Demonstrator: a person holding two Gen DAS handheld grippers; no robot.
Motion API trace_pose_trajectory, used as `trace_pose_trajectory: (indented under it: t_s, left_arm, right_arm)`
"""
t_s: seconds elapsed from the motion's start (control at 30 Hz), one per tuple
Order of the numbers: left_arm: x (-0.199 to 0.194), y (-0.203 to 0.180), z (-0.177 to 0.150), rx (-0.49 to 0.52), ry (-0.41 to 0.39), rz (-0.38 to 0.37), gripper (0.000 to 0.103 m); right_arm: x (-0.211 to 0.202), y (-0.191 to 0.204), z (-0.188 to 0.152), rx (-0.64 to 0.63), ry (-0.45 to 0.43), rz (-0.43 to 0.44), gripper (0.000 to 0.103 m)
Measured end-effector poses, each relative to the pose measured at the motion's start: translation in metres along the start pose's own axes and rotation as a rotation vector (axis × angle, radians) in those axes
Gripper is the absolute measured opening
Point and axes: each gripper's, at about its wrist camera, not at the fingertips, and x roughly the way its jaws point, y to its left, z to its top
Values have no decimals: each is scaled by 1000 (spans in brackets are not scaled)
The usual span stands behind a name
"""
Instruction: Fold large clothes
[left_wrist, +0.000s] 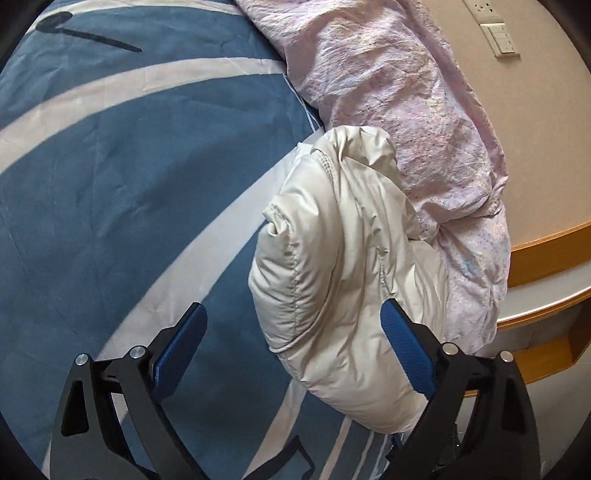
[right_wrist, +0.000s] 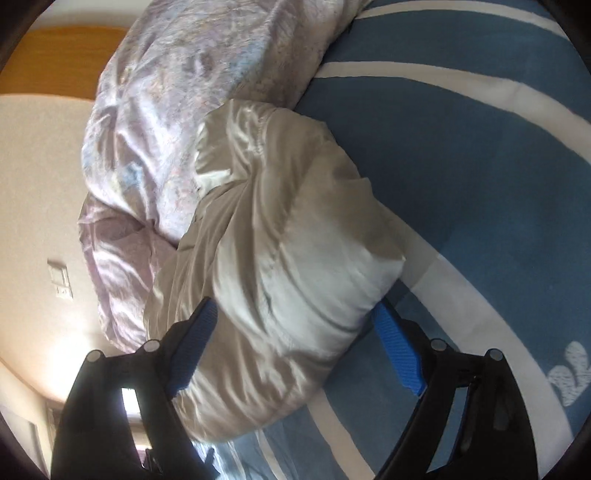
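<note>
A cream puffer jacket (left_wrist: 343, 266) lies bundled on the blue and white bedspread (left_wrist: 129, 177), against a crumpled pink quilt (left_wrist: 399, 92). My left gripper (left_wrist: 293, 308) stands open over the jacket's near end. Its right pad (left_wrist: 406, 350) is at the jacket's edge and its left pad (left_wrist: 181, 347) is over the bedspread, apart from the jacket. In the right wrist view the same jacket (right_wrist: 295, 240) fills the gap of my right gripper (right_wrist: 295, 308). Those jaws are wide. The left pad (right_wrist: 192, 347) overlaps loose fabric and the right pad (right_wrist: 397, 350) sits beside the bundle without visibly squeezing it.
The pink quilt (right_wrist: 166, 110) is heaped along the bed's edge by a beige wall (left_wrist: 535, 147) with a switch plate (left_wrist: 500, 38). A wooden ledge (left_wrist: 546, 251) runs beside the bed. The bedspread (right_wrist: 480, 166) stretches away on the jacket's other side.
</note>
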Motion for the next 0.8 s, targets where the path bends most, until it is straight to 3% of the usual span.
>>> trace_pose_trajectory:
  t_s: [0.17,0.3,0.4,0.47,0.53,0.57,0.63,0.8]
  left_arm:
    - [17,-8,-3,-39,-9,0,89]
    - [32,-9,-4,-69,-8,-6,77]
    - [36,-6,-1,-107,-30,-17,67]
    - [38,-1,1,-145,-37,-53,54]
    - [35,0,3,-162,-44,-88,36]
    - [33,-2,4,-156,-47,-101,33]
    - [26,-7,6,-137,-55,-124,24]
    - [2,-14,7,-101,-82,-160,21]
  right_arm:
    - [12,-4,1,42,-9,18,86]
    - [16,-7,3,48,-26,27,81]
    - [19,-4,4,29,-45,26,68]
    - [15,0,3,-3,-67,30,51]
    - [12,6,2,-31,-80,45,40]
    - [9,10,1,-49,-90,53,35]
    - [3,16,0,-70,-103,68,30]
    - [-17,26,-11,-111,-103,113,26]
